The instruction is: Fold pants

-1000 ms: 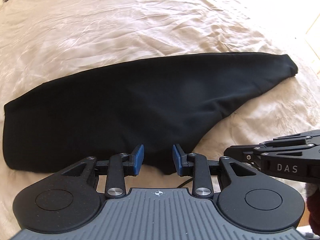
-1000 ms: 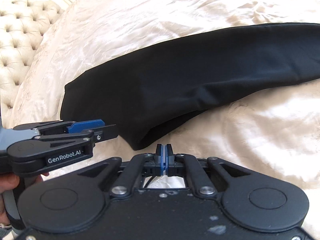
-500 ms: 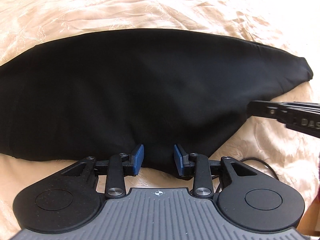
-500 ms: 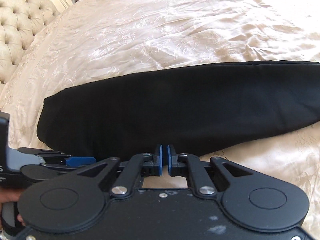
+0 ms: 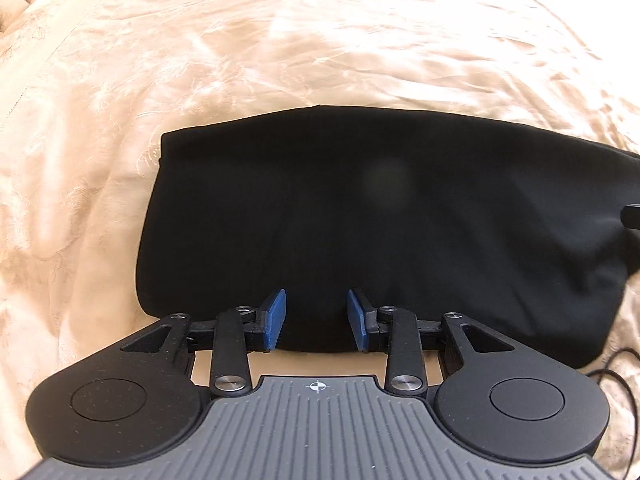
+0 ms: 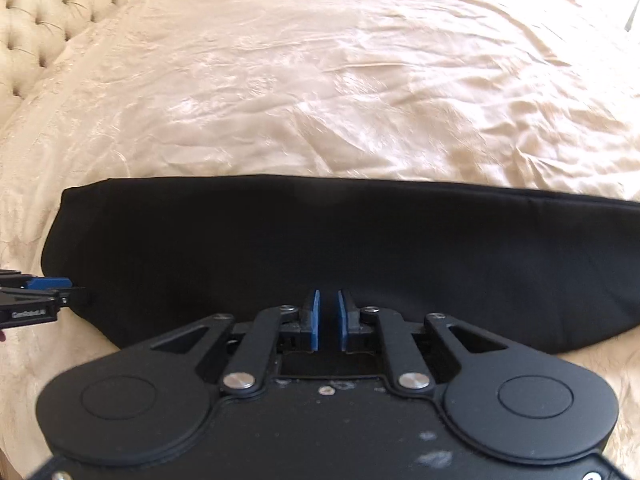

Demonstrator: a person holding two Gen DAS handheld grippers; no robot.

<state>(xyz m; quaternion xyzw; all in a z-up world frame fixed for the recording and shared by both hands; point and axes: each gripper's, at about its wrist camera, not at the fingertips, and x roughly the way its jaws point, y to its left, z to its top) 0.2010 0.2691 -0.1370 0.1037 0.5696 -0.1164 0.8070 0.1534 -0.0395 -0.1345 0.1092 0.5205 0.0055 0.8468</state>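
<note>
Pants (image 5: 360,216): black, flat on bed (image 5: 280,40). My left gripper (image 5: 316,318) released; right gripper (image 6: 328,320) just opening, jaws empty.

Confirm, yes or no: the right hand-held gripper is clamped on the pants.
No: the right hand-held gripper shows a gap between its pads.

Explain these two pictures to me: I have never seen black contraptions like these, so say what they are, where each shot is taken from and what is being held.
Each contraption is a hand-held two-finger gripper with a camera looking along its fingers. One picture looks over the left gripper, the other over the right gripper. Below them, black pants lie flat on a cream bedspread. Nothing is held: the left jaws stand open, and the right jaws, just opened, show a narrow gap.
</note>
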